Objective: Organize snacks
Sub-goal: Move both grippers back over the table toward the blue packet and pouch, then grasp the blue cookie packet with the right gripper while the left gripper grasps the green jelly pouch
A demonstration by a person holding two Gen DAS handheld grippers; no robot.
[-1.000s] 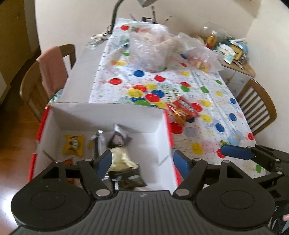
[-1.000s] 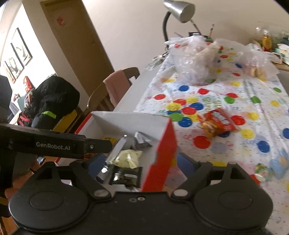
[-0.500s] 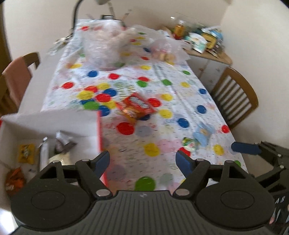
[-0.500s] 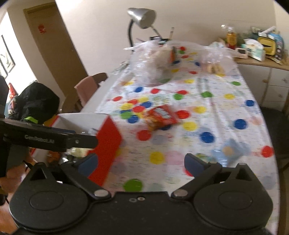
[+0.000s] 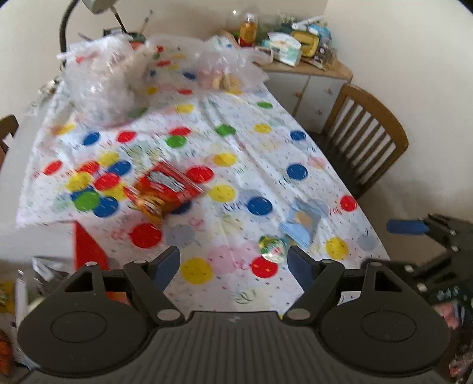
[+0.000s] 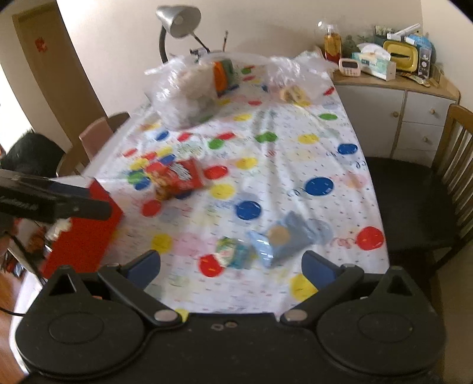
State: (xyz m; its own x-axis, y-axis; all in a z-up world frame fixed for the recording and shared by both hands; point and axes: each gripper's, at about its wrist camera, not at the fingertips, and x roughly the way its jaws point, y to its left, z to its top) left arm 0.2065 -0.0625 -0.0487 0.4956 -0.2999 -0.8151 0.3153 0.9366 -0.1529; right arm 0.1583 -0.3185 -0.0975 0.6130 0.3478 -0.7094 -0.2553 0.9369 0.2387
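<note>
Snack packets (image 6: 278,239) ahead of right gripper (image 6: 230,263)

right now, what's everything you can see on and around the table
red snack bag: 1, red-orange, mid-table
blue packet: 1, pale blue, near edge
green packet: 1, green-white, beside blue packet
box: 1, red outside, left edge, snacks inside
clear bags: 2, far end
lamp: 1, silver, far end
tablecloth: 1, white, coloured dots
chair: 1, wooden, right side
cabinet: 1, cluttered, corner
left gripper: open, empty
right gripper: open, empty
</note>
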